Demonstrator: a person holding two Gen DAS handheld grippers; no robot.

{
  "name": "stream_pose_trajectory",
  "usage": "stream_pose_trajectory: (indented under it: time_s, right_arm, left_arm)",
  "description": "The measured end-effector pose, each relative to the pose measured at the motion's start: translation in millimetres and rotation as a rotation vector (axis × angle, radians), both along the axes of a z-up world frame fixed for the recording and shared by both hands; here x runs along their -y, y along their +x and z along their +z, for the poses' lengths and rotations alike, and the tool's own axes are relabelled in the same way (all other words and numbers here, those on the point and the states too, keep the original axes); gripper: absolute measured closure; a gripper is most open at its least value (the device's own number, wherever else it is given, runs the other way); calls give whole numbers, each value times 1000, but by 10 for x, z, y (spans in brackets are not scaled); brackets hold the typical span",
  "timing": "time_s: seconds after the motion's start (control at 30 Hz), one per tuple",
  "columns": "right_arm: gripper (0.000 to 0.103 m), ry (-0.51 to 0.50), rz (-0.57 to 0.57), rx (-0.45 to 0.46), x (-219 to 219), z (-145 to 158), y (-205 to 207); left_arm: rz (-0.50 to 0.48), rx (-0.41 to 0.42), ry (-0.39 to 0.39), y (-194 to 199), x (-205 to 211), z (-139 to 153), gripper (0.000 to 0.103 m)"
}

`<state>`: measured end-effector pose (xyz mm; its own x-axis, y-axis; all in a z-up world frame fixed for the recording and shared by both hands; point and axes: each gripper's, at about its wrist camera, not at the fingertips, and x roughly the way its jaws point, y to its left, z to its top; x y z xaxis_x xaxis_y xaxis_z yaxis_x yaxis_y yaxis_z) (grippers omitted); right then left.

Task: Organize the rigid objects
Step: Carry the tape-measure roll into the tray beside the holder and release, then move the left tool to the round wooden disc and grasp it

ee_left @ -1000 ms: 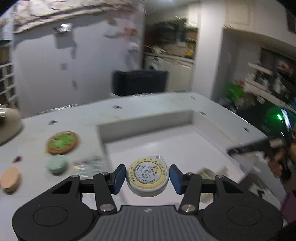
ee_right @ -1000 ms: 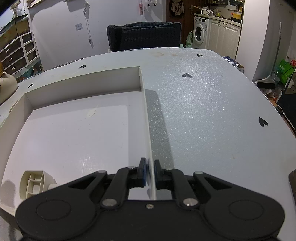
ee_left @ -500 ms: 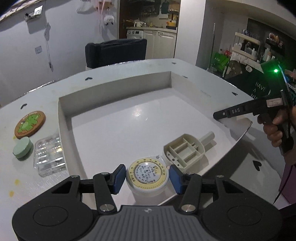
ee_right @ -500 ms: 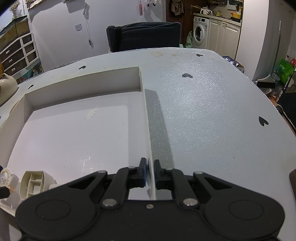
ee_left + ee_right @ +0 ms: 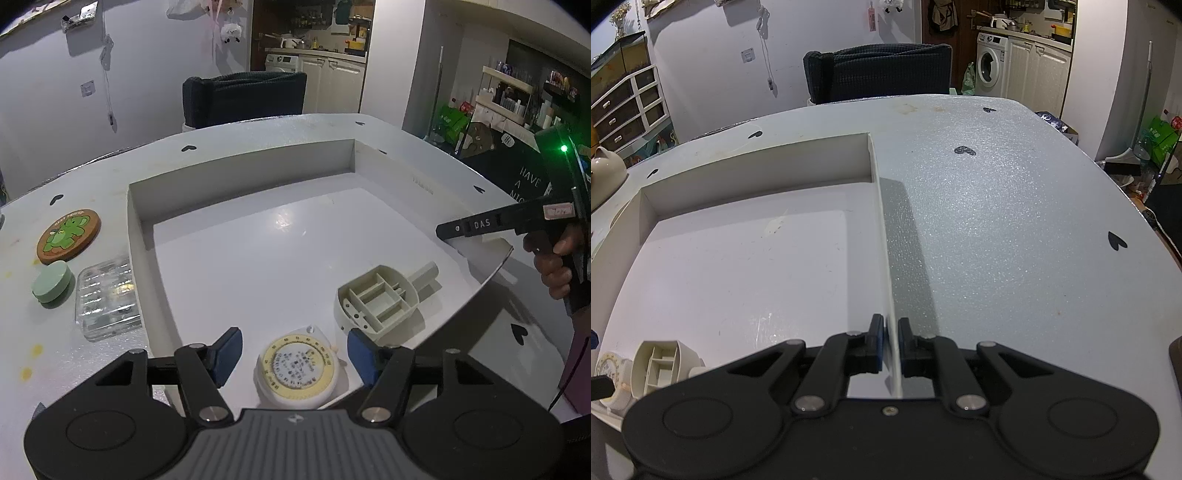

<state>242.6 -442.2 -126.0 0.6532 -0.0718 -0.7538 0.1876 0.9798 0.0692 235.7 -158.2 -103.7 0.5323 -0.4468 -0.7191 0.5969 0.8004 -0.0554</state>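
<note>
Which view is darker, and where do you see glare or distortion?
Left wrist view is dimmer, with a glare patch on the white tray floor and a green LED flare at right; right wrist view is brighter, the table sparkles; both bend edges, fisheye.

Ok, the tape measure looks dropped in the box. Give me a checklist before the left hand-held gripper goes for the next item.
1. Left hand-held gripper open: ok, blue pads clear of both sides of the tape measure.
2. Tape measure resting flat on the box floor: ok.
3. Tape measure clear of the beige divided holder: cannot tell, they sit very close.
4. Right hand-held gripper clamping the box's right wall: ok.
5. Remaining items on the table left of the box, round coaster, green puck, clear case: ok, unobstructed.
</note>
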Motion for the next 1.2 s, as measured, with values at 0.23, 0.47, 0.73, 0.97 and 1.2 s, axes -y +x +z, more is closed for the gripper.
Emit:
stream_pose_trajectory:
  time_s: [0.23,0.47,0.73,0.97,1.2]
  right_arm:
    - [95,0,0,-1,-8,1,3]
    - [95,1,0,0,0,2,0]
    - [95,0,0,0,-5,1,4]
    - [95,-3,0,0,-8,3,6]
    - [95,-4,-1,-1,-5,2,3]
  left_arm:
    - [7,6,-17,-39,-49,47,38]
    - [-8,61,-61,-183,-126,258,26]
    - [25,171,-118,-314,-346,609,4]
    - [159,253,-135,-212,-752,847,0]
    - [322,282,-107,64,-1217,882,0]
